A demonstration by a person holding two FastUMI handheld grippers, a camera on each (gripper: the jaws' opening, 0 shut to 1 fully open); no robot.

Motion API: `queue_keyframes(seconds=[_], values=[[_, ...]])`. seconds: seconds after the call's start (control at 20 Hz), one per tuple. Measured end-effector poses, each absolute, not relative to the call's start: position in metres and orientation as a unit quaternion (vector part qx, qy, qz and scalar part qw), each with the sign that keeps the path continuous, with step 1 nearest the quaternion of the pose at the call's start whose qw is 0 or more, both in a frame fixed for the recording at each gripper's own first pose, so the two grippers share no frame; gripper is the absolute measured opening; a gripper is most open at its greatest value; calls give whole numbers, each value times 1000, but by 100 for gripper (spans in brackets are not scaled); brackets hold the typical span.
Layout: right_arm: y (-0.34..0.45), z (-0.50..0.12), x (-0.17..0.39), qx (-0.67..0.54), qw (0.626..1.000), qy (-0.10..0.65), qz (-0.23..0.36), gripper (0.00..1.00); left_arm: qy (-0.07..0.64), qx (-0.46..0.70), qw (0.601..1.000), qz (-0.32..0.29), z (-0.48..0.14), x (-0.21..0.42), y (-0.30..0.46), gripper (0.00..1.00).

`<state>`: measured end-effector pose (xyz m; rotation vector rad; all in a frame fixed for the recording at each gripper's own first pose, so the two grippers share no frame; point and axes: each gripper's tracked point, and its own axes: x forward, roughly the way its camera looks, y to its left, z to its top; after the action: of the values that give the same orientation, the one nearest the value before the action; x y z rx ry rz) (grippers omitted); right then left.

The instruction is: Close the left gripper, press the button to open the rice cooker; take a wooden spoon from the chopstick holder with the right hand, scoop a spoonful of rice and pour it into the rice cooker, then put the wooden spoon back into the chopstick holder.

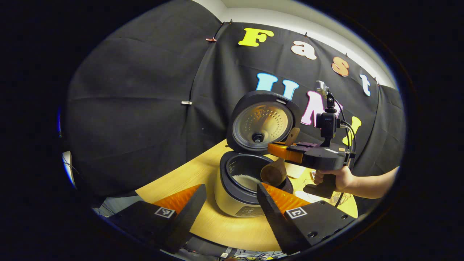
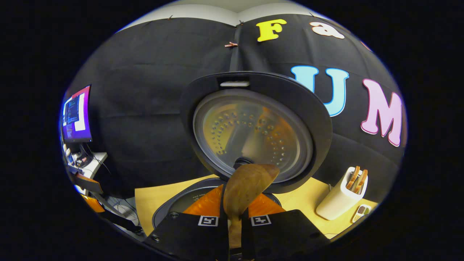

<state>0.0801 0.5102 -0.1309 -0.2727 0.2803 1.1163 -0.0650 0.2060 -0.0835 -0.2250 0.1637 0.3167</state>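
Note:
The cream rice cooker [image 1: 232,203] stands on the wooden table with its lid [image 1: 261,123] swung up and white rice [image 1: 246,180] in its pot. My left gripper [image 1: 230,203] is open, its fingers spread to either side of the cooker's front and touching nothing. A hand holds my right gripper [image 1: 278,149] above the pot, shut on the wooden spoon [image 1: 274,173], whose bowl hangs down over the pot's right rim. In the right gripper view the spoon [image 2: 248,186] stands between the fingers of the right gripper [image 2: 235,203], in front of the raised lid [image 2: 253,134]. The white chopstick holder [image 2: 341,198] stands to the right.
Wooden utensils stick out of the chopstick holder. A small dish [image 2: 361,212] lies beside it. A monitor [image 2: 76,114] and cables sit off the table's left. The table [image 1: 232,232] has bare wood in front of the cooker.

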Motion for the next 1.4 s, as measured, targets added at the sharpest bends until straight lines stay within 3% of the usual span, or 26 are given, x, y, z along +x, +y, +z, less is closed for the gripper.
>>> queue_keyframes(seconds=[0.2, 0.7, 1.0, 1.4], values=[[508, -137, 68, -158, 819, 118, 539, 18, 82, -106, 978, 158, -83, -65, 205, 95], [492, -107, 77, -80, 844, 149, 509, 18, 76, -86, 984, 134, -70, -54, 189, 95], [441, -60, 110, 21, 877, 176, 447, 17, 67, -62, 989, 114, -52, -47, 168, 95], [283, -15, 189, 137, 934, 173, 280, 18, 58, -72, 994, 55, -34, -14, 115, 95]])
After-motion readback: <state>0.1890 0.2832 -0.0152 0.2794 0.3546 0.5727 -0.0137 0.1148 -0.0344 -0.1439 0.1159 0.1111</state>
